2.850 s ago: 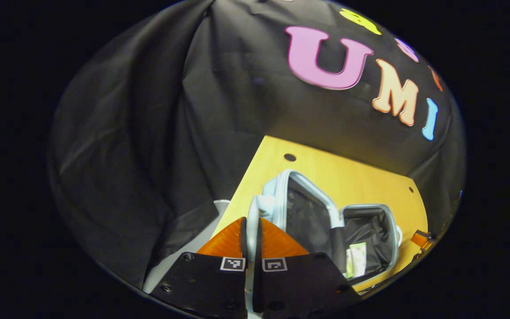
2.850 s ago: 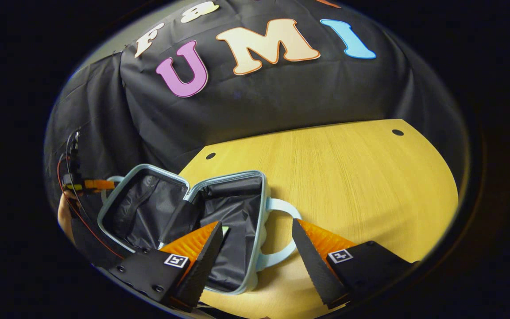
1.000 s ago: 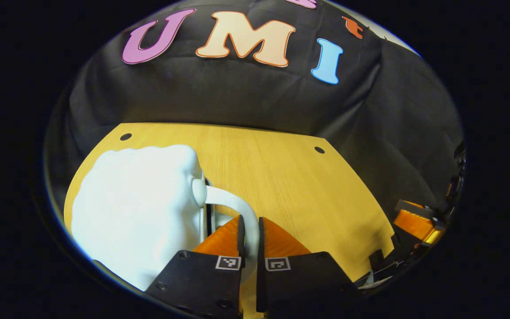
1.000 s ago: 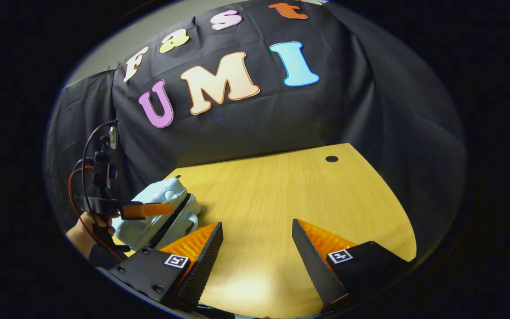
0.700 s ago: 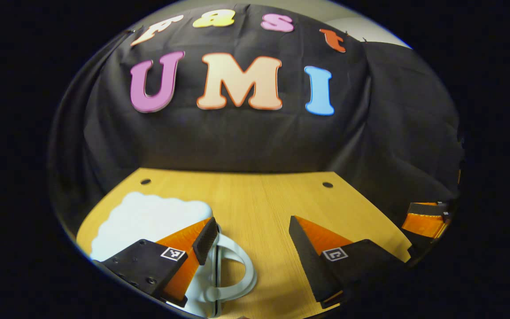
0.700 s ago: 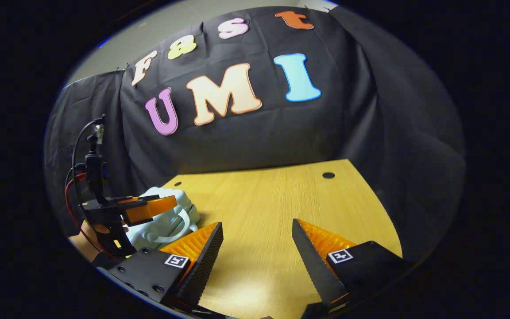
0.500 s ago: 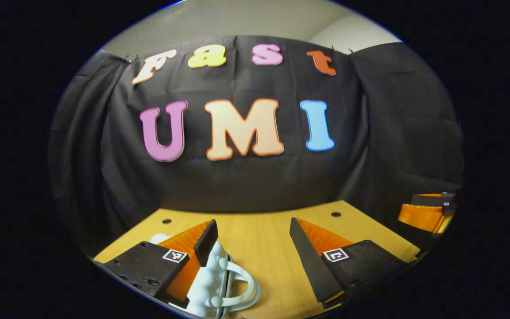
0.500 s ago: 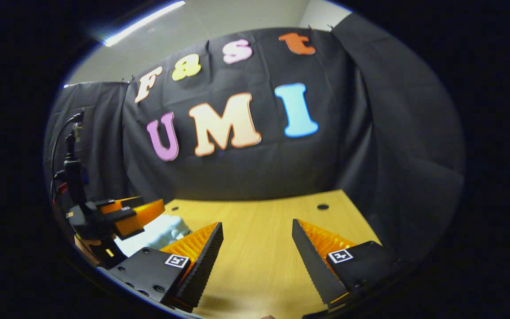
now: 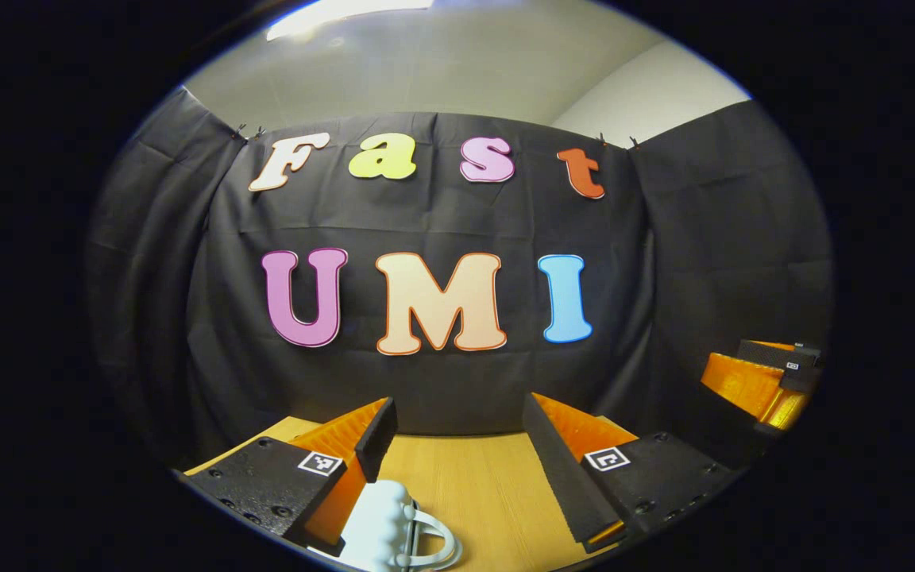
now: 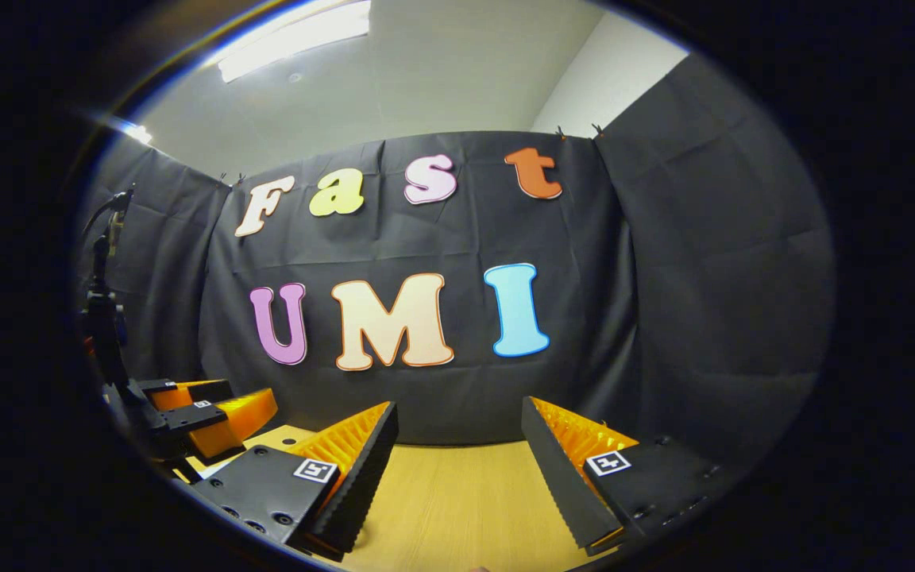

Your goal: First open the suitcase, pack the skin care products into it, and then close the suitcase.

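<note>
A ceiling light glares at the top of both sharp, fisheye-bent views, the black cloth stays dim and the desk glows warm.

In your left gripper view, your left gripper hangs above the near part of the wooden table, its two fingers spread apart with nothing between them. The closed suitcase lies on the table below and just inside the left finger, with its handle sticking out to the right, toward the gap. Behind the table stands the booth's cloth wall. Your right gripper sits far off to the right, level with the table's back edge.

In your right gripper view, your right gripper is over the table, fingers apart and empty. Your left gripper is low on the left, in front of the cloth wall.
</note>
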The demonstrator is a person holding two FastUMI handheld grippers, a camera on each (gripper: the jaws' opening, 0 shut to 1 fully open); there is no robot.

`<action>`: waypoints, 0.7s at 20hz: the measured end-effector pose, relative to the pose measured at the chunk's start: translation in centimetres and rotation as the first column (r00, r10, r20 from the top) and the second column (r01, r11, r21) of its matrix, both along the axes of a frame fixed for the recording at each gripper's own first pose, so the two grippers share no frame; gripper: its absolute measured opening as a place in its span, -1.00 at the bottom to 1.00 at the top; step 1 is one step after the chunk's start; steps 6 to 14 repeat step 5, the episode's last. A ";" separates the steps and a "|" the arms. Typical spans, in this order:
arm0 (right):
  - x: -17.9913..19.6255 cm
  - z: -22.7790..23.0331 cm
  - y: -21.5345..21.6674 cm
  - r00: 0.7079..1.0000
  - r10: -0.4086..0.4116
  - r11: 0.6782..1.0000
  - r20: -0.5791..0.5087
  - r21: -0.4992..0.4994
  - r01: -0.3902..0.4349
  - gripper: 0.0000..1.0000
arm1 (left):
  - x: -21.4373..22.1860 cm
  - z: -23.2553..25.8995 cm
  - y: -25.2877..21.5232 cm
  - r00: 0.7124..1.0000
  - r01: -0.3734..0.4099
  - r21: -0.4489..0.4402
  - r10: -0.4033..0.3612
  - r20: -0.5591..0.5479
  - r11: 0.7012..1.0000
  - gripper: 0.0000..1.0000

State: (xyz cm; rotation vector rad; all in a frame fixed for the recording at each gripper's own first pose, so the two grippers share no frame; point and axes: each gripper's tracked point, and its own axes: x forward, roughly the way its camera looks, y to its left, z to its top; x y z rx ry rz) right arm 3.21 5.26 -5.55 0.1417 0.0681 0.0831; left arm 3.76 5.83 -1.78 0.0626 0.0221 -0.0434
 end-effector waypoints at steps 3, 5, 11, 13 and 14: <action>-1.2 1.9 0.0 0.999 -0.014 0.999 0.045 -0.031 0.016 0.87 | -0.2 0.8 -0.8 0.999 0.031 0.016 -0.031 0.013 0.999 0.89; -1.9 2.5 0.0 0.998 -0.021 0.999 0.055 -0.038 0.023 0.87 | -0.5 1.5 -1.3 0.998 0.050 0.013 -0.050 0.027 0.999 0.89; -1.9 2.5 0.0 0.998 -0.021 0.999 0.055 -0.038 0.023 0.87 | -0.5 1.5 -1.3 0.998 0.050 0.013 -0.050 0.027 0.999 0.89; -1.9 2.5 0.0 0.998 -0.021 0.999 0.055 -0.038 0.023 0.87 | -0.5 1.5 -1.3 0.998 0.050 0.013 -0.050 0.027 0.999 0.89; -1.9 2.5 0.0 0.998 -0.021 0.999 0.055 -0.038 0.023 0.87 | -0.5 1.5 -1.3 0.998 0.050 0.013 -0.050 0.027 0.999 0.89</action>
